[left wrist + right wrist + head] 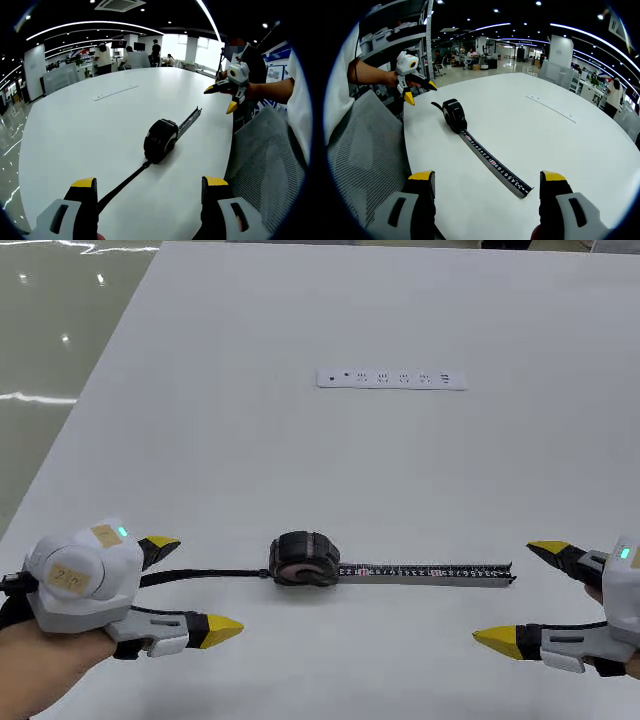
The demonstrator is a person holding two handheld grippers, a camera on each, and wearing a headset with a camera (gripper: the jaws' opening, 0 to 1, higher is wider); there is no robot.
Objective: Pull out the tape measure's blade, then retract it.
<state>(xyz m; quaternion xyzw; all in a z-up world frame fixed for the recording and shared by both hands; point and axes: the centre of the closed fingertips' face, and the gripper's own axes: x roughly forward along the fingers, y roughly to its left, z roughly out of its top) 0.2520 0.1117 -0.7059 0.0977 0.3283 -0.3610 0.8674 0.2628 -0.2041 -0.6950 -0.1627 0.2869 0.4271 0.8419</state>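
— Two hazards worth flagging here. First, a placing of things, please.

— Tape measure [303, 559] lying on the bench [300, 450], roughly midway between the claws, blade [430, 571] already drawn out to the right and resting flat. Left claw [200, 583] spread wide, holding nothing, with the black strap [205, 574] running in between its jaws. Right claw [507, 592] equally wide and empty, with the blade's tip just at the gap between its jaws, untouched.

— And the hazards?

— Probably next: steadying the case, then letting the blade run home. Left unpinned, could skid or spin across the smooth bench under the spring's pull. Released all at once, could whip back, slap its hooked tip against the case mouth, perhaps kink.

— Remedy?

— Gripping the case body with the left claw, not the strap; otherwise merely dragging the case along. Pinching the tip with the right claw and feeding it back slowly. Also worth checking for a lock: cannot tell from here whether engaged, though, judging by the blade lying out unaided, probably so. No forcing against it: risk of a bent blade.

— Power strip [392, 379]?

— Well apart, on the far side of the bench. No concern.
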